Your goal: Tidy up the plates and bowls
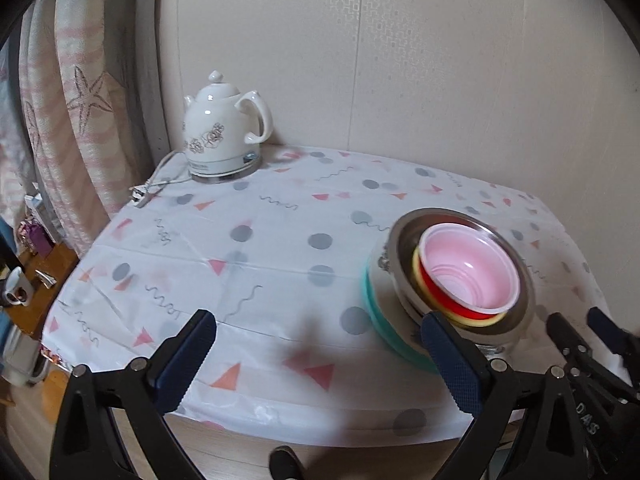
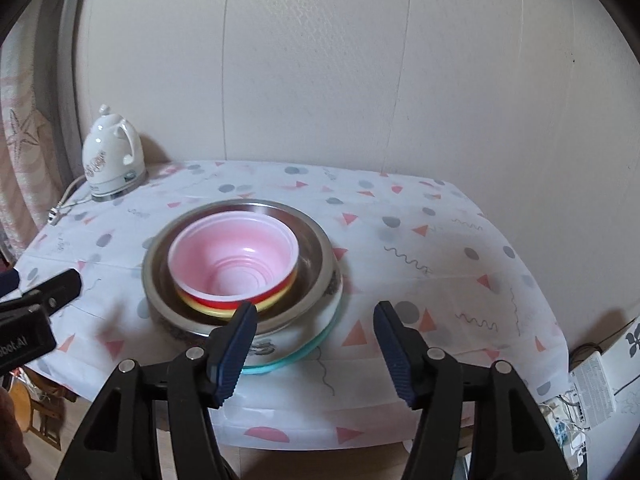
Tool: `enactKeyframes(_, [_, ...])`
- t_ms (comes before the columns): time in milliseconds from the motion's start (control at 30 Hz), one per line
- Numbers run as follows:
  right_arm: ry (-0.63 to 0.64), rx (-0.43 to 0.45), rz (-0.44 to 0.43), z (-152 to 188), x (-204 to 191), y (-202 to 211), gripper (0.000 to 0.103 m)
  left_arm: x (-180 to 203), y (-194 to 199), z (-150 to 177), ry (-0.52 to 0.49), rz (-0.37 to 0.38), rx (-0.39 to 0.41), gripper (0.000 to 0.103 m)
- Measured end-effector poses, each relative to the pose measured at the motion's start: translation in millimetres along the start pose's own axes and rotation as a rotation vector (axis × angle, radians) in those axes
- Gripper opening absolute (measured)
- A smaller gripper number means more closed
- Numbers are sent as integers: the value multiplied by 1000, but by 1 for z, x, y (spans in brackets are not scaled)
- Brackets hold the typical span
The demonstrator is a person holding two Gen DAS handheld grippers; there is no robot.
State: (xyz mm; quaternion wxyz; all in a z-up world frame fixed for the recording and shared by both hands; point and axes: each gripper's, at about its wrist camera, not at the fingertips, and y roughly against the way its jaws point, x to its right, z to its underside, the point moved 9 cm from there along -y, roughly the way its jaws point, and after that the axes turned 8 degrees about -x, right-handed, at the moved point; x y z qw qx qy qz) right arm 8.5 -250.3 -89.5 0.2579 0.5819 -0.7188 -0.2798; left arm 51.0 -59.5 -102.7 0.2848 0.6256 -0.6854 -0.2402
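Right now the dishes sit as one nested pile on the desk (image 2: 440,248): a red bowl with a pale pink inside (image 2: 234,258) rests in a yellow bowl (image 2: 224,312), both inside a wide steel bowl (image 2: 316,248), which stands on a white plate (image 2: 280,344) over a teal plate (image 2: 296,358) at the bottom. The pile lies toward the near edge of the desk, well apart from the wall behind. The right claw (image 2: 316,344) hangs just in front of the pile with its blue-padded jaws parted and nothing between them; its left finger (image 2: 236,344) overlaps the near rim of the steel bowl in the view, though I cannot tell whether it touches. The left claw (image 1: 320,360) stands to the left of the pile, jaws spread wide over bare cloth and holding nothing. A white sheet printed with grey dots, pink triangles and squiggles covers the desk. At the far left corner a white ceramic kettle (image 1: 224,128) with a flower pattern stands on its base, its cord (image 1: 160,184) trailing toward the desk's edge. A pink striped curtain (image 1: 80,120) with starfish hangs beyond it.
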Motion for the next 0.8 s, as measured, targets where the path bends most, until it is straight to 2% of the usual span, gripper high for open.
enactKeyframes(200, [15, -7, -17, 4, -1, 1, 62, 3, 3, 0, 13, 20, 6, 103])
enactKeyframes(800, [11, -38, -14, 4, 5, -13, 62, 20, 1, -11, -41, 34, 52, 100])
